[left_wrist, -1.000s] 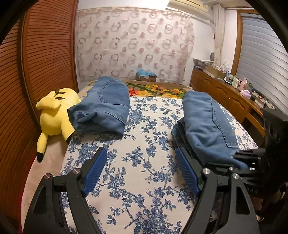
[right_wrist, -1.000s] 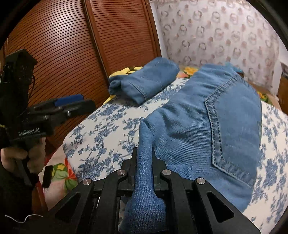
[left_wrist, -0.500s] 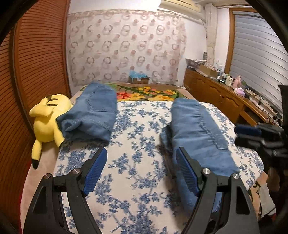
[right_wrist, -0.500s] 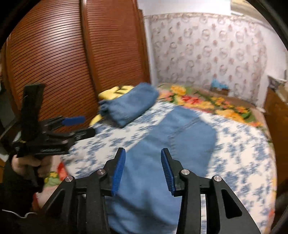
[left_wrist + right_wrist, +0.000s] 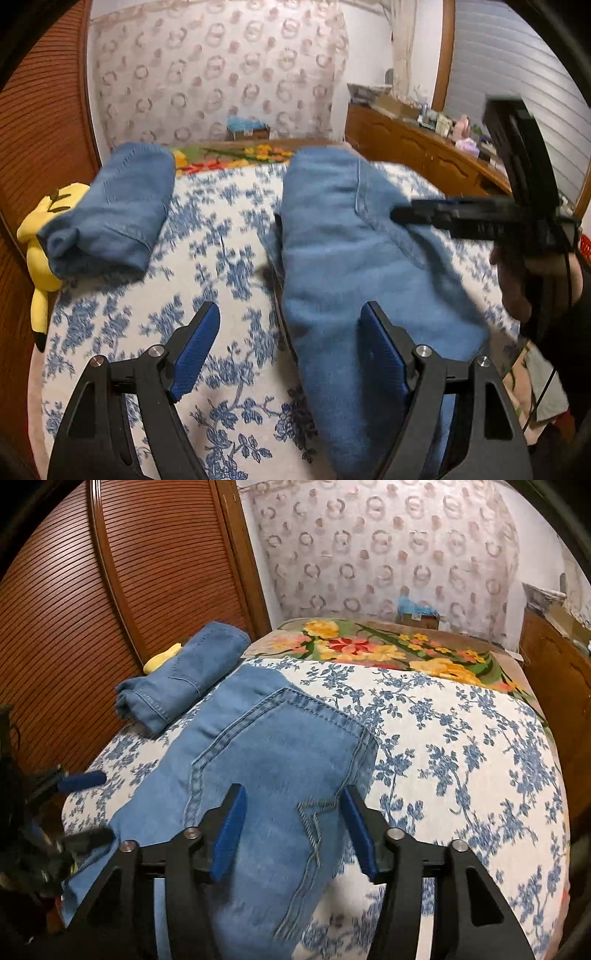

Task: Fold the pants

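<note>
A long folded pair of blue jeans (image 5: 351,258) lies on the blue-flowered bedspread (image 5: 221,258), back pocket up (image 5: 277,746). My left gripper (image 5: 290,314) stands open over the near left edge of these jeans, its pads clear of the cloth. My right gripper (image 5: 293,797) hovers above the pocket end. Its jaws are opening, with denim below them and nothing pressed between the pads. From the left wrist view the right gripper (image 5: 406,214) reaches in from the right, held by a hand (image 5: 517,284). The left gripper (image 5: 88,808) shows at the left edge of the right wrist view.
A second folded pair of jeans (image 5: 110,214) lies at the bed's far left, next to a yellow plush toy (image 5: 40,229). A flowered blanket (image 5: 388,646) covers the bed's far end. Slatted wooden doors (image 5: 110,590) stand on the left, a wooden dresser (image 5: 424,147) on the right.
The right gripper let go of the denim fold it pinched, opened, and drew back over the jeans. The left gripper moved right and lower, toward the jeans' near edge.
</note>
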Motion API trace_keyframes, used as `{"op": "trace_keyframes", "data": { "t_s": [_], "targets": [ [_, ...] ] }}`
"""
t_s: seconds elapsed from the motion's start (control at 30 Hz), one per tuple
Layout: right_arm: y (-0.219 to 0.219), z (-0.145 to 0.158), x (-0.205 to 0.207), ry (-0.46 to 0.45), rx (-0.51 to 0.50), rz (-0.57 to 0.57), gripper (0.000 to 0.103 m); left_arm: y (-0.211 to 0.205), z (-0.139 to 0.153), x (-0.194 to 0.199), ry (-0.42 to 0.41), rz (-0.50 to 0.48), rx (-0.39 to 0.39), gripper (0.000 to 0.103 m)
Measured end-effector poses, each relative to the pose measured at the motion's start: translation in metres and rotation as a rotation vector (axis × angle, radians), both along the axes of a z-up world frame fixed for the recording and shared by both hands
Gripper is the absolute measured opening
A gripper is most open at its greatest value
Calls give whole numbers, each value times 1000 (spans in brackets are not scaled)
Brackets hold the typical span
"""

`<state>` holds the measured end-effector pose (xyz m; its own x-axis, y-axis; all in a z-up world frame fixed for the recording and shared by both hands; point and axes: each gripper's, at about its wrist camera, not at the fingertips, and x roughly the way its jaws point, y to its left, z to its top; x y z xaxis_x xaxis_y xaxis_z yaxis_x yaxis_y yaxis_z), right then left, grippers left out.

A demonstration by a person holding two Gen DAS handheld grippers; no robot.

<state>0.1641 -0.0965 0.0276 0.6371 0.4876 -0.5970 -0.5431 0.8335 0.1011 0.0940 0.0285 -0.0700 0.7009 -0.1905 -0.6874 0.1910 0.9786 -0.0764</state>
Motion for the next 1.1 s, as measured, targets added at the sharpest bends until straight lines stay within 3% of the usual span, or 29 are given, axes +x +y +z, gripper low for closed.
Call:
{"op": "trace_keyframes", "data": {
  "t_s": [0.3, 0.5, 0.73, 0.87, 0.97, 1.1],
  "targets": [
    [13, -13, 29, 17, -39, -33, 83, 1, -24, -7, 44, 0, 16, 79],
    [2, -22, 35, 82, 11, -41, 85, 2, -28, -8, 46, 1, -9, 79],
    [-1, -35, 38, 203, 70, 28, 85, 2, -29, -9, 46, 4, -17, 79],
    [1, -41, 43, 218, 88, 44, 85, 4, -31, -9, 47, 7, -23, 79],
    [2, -41, 46, 230, 96, 59, 78, 4, -31, -9, 45, 10, -28, 79],
    [5, -28, 42, 210, 92, 95, 42, 6, -32, -8, 43, 12, -34, 79]
  ]
}}
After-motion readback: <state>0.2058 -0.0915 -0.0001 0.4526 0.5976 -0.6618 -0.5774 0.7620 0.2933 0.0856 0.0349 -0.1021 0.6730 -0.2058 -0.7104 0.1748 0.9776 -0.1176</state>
